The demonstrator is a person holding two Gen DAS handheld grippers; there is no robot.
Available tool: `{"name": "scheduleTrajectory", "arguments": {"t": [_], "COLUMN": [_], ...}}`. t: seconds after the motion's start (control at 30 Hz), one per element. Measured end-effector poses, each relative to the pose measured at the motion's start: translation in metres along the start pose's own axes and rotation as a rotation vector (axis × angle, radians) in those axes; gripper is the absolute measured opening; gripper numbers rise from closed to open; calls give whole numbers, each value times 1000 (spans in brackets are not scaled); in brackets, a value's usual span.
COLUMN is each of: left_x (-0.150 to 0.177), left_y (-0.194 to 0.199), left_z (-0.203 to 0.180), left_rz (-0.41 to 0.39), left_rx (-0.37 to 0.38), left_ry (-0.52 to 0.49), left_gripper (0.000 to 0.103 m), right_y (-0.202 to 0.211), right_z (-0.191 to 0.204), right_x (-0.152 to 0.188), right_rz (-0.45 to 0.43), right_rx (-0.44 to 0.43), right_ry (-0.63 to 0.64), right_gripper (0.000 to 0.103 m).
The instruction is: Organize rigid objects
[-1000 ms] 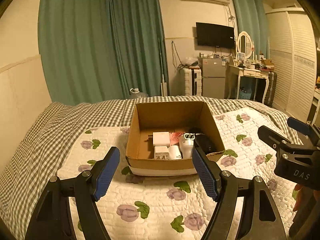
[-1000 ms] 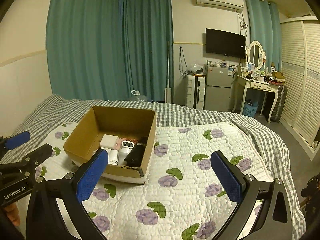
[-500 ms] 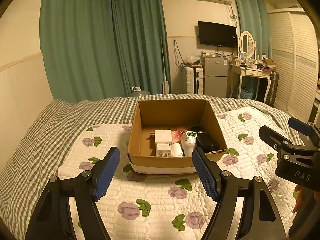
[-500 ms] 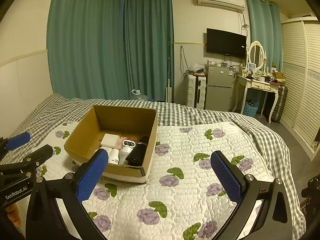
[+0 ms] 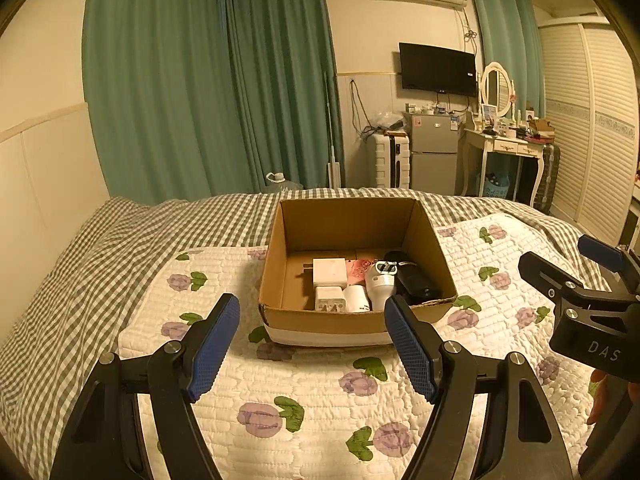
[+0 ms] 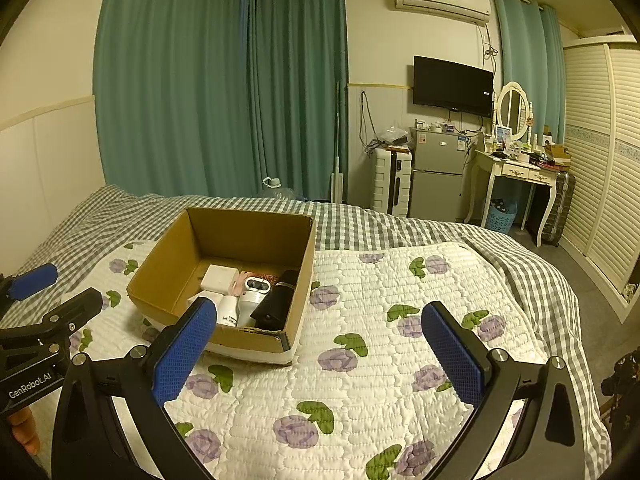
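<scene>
Holding both claws above the quilted bedspread, I found each spread wide with nothing between its blue pads. My left claw pointed at the near wall of the cardboard box, short of it and not touching. My right claw hung to the right of the box, over bare quilt. The box sat open-topped on the bed, near the middle of the quilt. Its contents lay packed along the near right part of the floor: a flat white adapter, a white plug charger nearer, a small white cylinder beside it, a white device, and a black case against the right wall. A pink item lay beneath them, kind undetermined.
</scene>
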State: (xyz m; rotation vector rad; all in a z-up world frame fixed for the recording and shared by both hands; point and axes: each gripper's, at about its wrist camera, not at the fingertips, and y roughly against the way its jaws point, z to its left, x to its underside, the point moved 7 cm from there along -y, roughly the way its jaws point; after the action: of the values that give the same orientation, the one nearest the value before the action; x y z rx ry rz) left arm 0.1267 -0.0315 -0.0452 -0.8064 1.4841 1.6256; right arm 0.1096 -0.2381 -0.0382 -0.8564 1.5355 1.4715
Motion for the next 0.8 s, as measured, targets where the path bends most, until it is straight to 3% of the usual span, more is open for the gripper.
{"name": "scheduleTrajectory", "arguments": {"t": [0.8], "left_x": [0], "left_y": [3], "left_z": [0], "left_rz": [-3], "left_rx": [2], "left_ry": [-3], "left_gripper": [78], "right_y": [-1], "right_z": [-1], "right_x": [4], "right_rz": [9], "right_rx": [-3], "right_ry": [3], "right_gripper": [103]}}
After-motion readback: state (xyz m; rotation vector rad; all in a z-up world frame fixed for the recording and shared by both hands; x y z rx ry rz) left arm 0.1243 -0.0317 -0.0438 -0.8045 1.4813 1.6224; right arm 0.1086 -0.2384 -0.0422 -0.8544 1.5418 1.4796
